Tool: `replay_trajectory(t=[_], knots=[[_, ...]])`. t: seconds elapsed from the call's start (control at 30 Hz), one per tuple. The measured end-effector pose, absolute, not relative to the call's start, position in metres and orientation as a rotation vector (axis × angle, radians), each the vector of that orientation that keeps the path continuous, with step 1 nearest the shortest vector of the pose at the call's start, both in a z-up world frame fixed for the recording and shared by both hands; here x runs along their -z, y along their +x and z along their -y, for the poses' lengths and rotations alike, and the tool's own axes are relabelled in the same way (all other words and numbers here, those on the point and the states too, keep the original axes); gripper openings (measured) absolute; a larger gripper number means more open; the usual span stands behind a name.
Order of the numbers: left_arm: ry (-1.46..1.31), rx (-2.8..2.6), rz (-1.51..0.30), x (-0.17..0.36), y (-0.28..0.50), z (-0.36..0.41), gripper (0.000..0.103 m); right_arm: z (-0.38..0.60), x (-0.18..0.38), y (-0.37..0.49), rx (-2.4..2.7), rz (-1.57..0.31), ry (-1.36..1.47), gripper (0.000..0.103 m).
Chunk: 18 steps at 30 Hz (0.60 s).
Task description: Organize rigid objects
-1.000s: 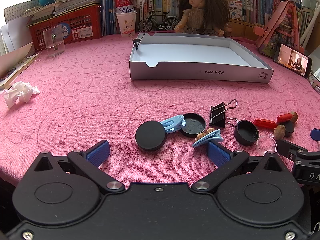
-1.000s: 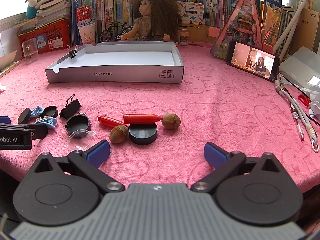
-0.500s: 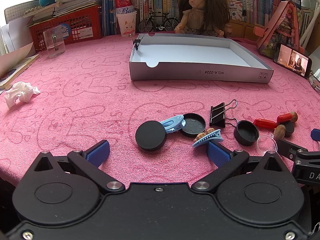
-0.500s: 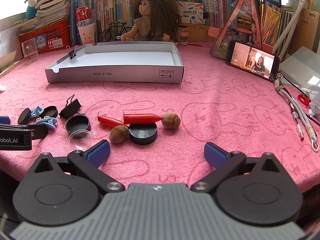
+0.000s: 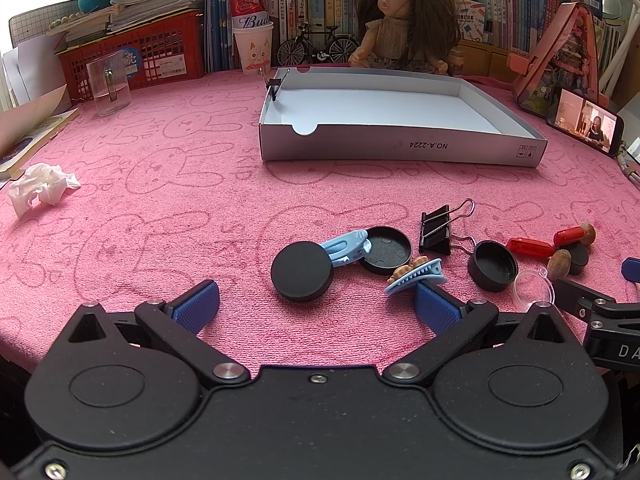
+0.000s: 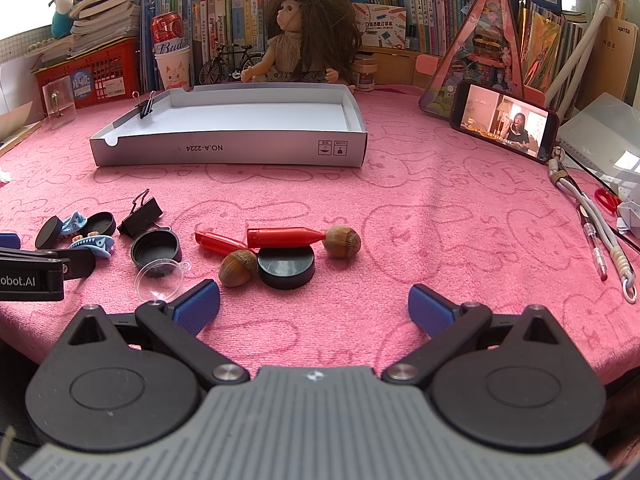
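Small items lie scattered on the pink cloth near its front edge: a black disc (image 5: 302, 271), two blue hair clips (image 5: 346, 242), a black lid (image 5: 386, 245), a black binder clip (image 5: 436, 229), a black cap (image 5: 492, 266) and a clear lid (image 5: 534, 285). Further right are red pen caps (image 6: 284, 237), two hazelnuts (image 6: 238, 267) and another black disc (image 6: 286, 267). A shallow white box (image 5: 392, 150) stands beyond them, a small binder clip (image 5: 275, 85) on its left wall. My left gripper (image 5: 316, 304) is open just short of the black disc. My right gripper (image 6: 314, 306) is open, holding nothing.
A doll (image 5: 404, 16), books, a red basket (image 5: 132, 54), a can on a paper cup (image 5: 252, 36) and a clear cup (image 5: 109, 87) line the back. A crumpled tissue (image 5: 40, 192) lies far left. A phone (image 6: 504, 122), pens and a cord (image 6: 600, 236) sit on the right.
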State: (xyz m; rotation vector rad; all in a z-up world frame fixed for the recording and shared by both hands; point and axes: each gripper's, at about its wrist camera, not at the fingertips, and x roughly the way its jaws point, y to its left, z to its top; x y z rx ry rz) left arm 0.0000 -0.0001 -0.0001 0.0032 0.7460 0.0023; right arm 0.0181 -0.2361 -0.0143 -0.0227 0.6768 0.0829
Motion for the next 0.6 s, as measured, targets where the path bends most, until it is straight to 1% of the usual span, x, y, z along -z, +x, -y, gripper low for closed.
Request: replay_trajectory(t=[0.6], knots=[[0.008,0.005,-0.696,0.0032,-0.0048,-0.0088,0.103,0.2387,0.0165,0.0147,-0.097,-0.645,-0.022,0.103]])
